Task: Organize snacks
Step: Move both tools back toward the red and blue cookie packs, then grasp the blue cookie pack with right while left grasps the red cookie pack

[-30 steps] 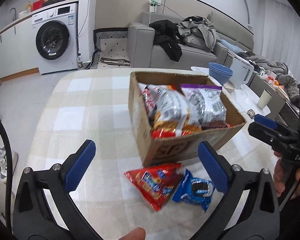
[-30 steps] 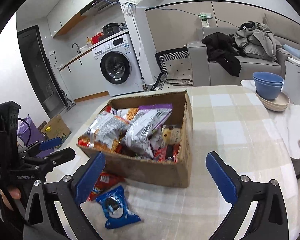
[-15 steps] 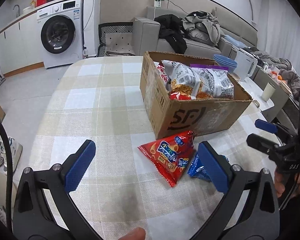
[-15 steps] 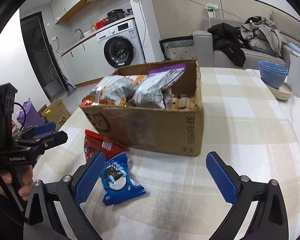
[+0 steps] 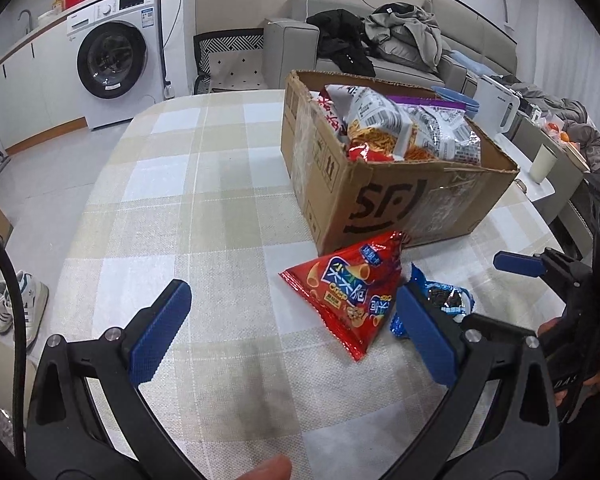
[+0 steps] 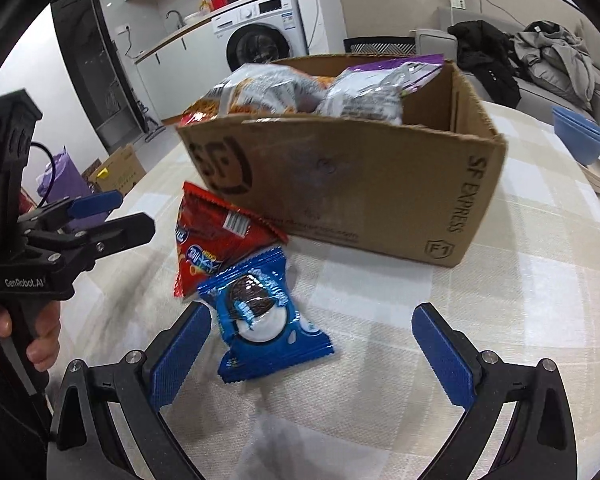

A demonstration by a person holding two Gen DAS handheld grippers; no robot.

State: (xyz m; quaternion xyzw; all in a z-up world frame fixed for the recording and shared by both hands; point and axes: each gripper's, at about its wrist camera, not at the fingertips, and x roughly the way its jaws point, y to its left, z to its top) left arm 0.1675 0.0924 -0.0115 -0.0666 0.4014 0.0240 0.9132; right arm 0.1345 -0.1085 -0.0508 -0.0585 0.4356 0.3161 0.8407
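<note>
Brown cardboard box (image 5: 384,196) sits on checked beige tablecloth (image 5: 172,208), stuffed with silver and purple snack bags (image 5: 404,124). Red triangular chip bag (image 5: 348,288) lies flat against box's printed front wall; blue cookie packet (image 6: 264,312) just beside it, farther from box. Your left gripper (image 5: 292,332) gapes wide, empty, above cloth near red bag. Your right gripper (image 6: 312,356) spread wide too, holding nothing, blue packet between its pads

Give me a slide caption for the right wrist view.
Open right gripper above blue cookie packet, red snack bag beside brown cardboard box.
</note>
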